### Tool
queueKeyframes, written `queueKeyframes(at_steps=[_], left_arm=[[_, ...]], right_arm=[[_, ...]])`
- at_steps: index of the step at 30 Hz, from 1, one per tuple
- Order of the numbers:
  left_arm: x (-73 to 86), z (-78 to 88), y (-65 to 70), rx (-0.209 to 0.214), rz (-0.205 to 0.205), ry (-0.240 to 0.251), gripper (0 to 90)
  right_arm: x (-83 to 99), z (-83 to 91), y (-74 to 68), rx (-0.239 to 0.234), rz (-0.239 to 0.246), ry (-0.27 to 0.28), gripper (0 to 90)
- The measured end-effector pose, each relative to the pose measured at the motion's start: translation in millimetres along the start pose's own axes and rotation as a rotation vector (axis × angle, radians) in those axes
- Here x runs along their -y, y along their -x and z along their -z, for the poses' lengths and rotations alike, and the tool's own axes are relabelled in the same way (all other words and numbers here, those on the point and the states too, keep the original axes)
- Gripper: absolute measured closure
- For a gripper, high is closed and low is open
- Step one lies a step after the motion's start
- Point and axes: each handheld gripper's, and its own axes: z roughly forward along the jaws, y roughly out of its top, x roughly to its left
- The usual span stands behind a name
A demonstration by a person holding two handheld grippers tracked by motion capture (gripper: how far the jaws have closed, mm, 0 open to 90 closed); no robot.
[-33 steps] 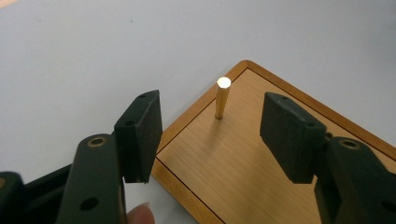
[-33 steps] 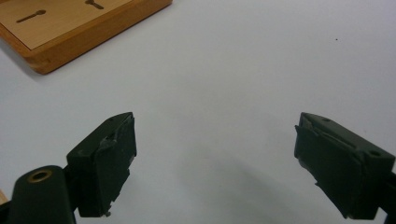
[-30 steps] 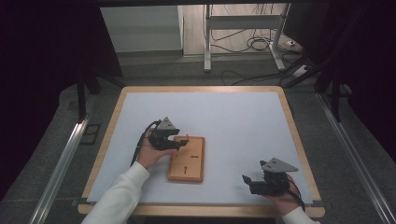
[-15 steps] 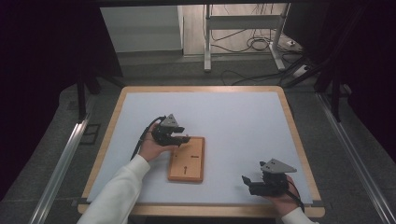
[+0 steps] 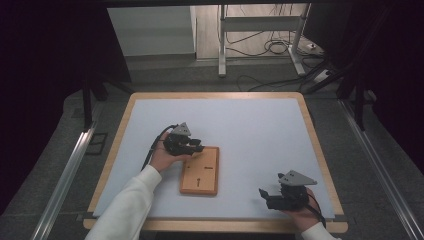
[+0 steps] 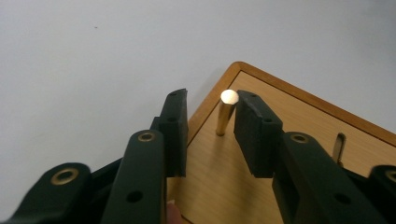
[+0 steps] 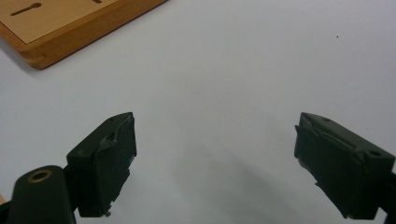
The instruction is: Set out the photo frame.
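Left gripper: jaws have just been closing around the brass peg, one pad touching, not yet clamped | Peg: upright at a corner of the wooden board | Right gripper: agape, idle | Pull looks imminent

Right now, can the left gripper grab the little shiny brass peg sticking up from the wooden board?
Probably yes. The brass peg stands between the left gripper's pads, which have just been closing; one pad looks beside it, the other apart. Nothing blocks it on the wooden board.
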Motion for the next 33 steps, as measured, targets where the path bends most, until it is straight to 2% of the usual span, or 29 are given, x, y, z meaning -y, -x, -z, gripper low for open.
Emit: queueKeyframes(at_steps=[1, 12, 18, 28, 29, 33], left_arm=[[-0.3, -0.7, 0.0, 0.002, -0.009, -0.008, 66.5], [-0.6, -7.1, 0.1, 0.026, 0.004, -0.014, 82.8], [-1.4, -7.1, -0.4, 0.030, 0.020, -0.023, 83.7], [-3.9, -7.0, -5.7, 0.070, 0.093, -0.050, 82.9], [-4.5, -7.6, -5.4, 0.074, 0.107, -0.046, 82.8], [-5.5, -7.7, -6.7, 0.081, 0.118, -0.055, 82.7]], right_arm=[[0.0, -0.1, -0.1, 0.001, 0.000, -0.001, 13.0], [0.3, -1.7, -0.3, -0.001, 0.004, -0.008, 13.0], [0.2, -2.8, -1.4, -0.001, 0.007, -0.009, 13.0], [-0.5, -3.4, -2.9, -0.008, 0.012, -0.008, 13.0], [-0.7, -3.4, -3.3, -0.010, 0.016, -0.011, 13.0], [-2.2, -3.9, -7.1, -0.015, 0.042, -0.009, 12.7]])
